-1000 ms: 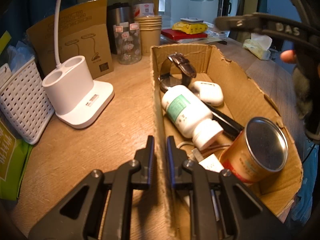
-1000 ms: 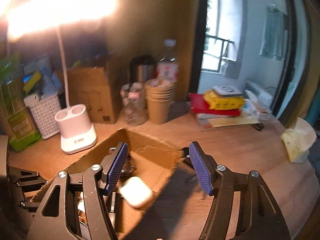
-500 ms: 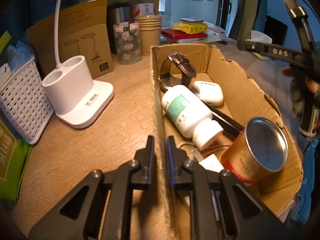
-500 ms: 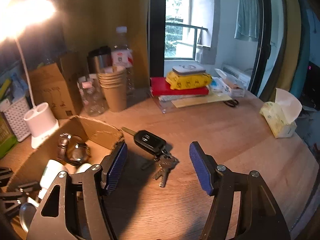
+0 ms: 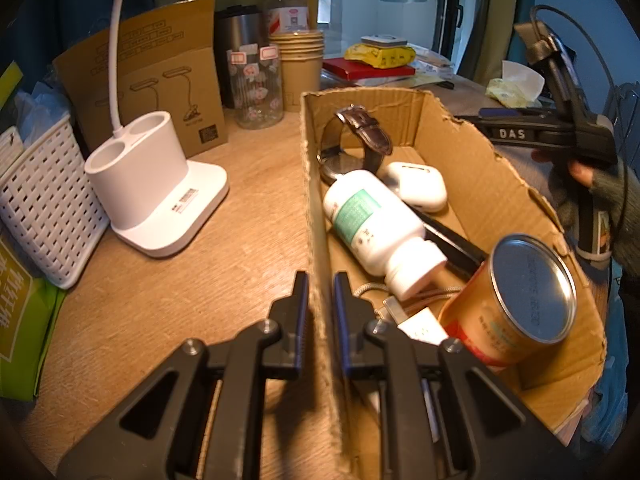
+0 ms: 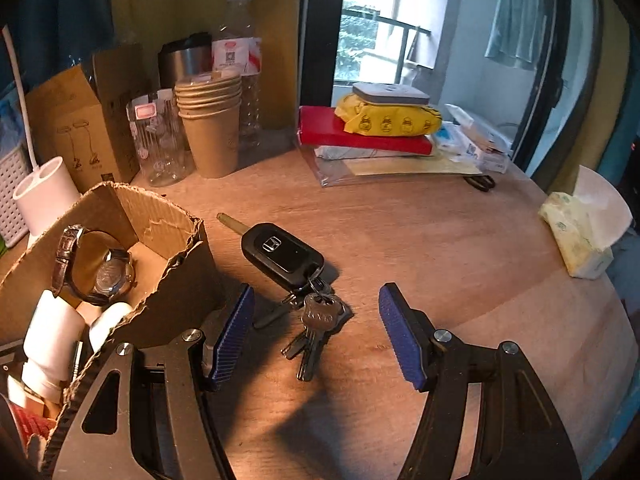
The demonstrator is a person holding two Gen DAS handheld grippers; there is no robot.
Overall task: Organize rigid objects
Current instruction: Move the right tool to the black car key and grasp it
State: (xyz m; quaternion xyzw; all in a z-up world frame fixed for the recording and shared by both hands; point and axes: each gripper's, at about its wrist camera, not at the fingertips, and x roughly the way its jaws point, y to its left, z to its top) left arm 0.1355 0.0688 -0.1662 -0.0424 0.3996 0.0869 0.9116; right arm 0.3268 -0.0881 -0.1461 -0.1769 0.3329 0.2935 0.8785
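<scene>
Cardboard fills the left wrist view: an open-topped cardboard box (image 5: 472,168) stands on the wooden desk (image 5: 248,240), and the left gripper (image 5: 320,300) is clamped on its near left wall, one pad outside and one inside, the jaws nearly together with only the wall between them. Inside the box lie a brown-strapped wristwatch (image 5: 352,144) at the far end, a white earbud case (image 5: 420,184) beside it, a white pill bottle (image 5: 380,224) on its side in the middle, a black slim object partly hidden under the bottle, and a gold tin can (image 5: 516,308) tilted in the near right corner, with a cable and a small white plug by it. Left of the box a white lamp base (image 5: 156,192) stands on the desk, with a white perforated basket (image 5: 44,196) at the left edge. At the far edge stand a stack of paper cups (image 5: 300,68), a patterned glass (image 5: 256,84) and a water bottle (image 5: 286,4). A gloved hand (image 5: 600,196) holds the right gripper beyond the box's right wall.

From the right wrist view, the right gripper (image 6: 316,332) hangs over the desk just right of the box's far corner, its blue pads wide apart and holding nothing. Between them on the desk lies a bunch of metal keys (image 6: 316,328), ringed to a black car key fob (image 6: 280,254) that lies just beyond, close to the box wall. A tissue pack (image 6: 580,236) sits near the right edge, and a red box (image 6: 360,132) with a yellow packet on it at the far edge.
</scene>
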